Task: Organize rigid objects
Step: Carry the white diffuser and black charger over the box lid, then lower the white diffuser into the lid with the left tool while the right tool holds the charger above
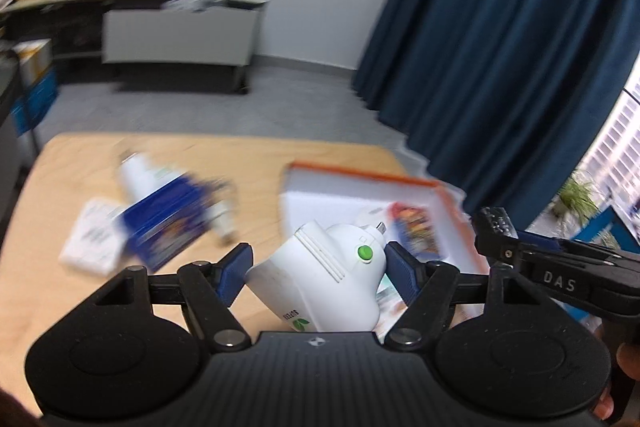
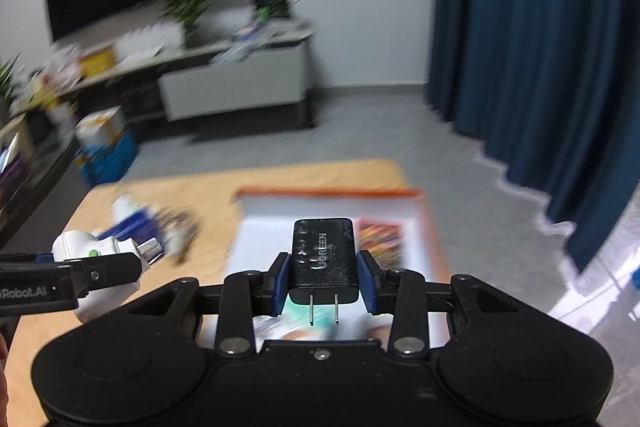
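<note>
Wooden table (image 1: 256, 163); tray (image 1: 360, 174); boxes (image 1: 160, 223)

Dim room, with daylight glaring from the window (image 1: 612, 147) beside the blue curtain (image 1: 500, 47). Motion blur smears the counter (image 1: 248, 163) and background; fisheye edges bow and darken.

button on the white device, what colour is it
Green, clearest in the left wrist view: button on the white device.
</note>
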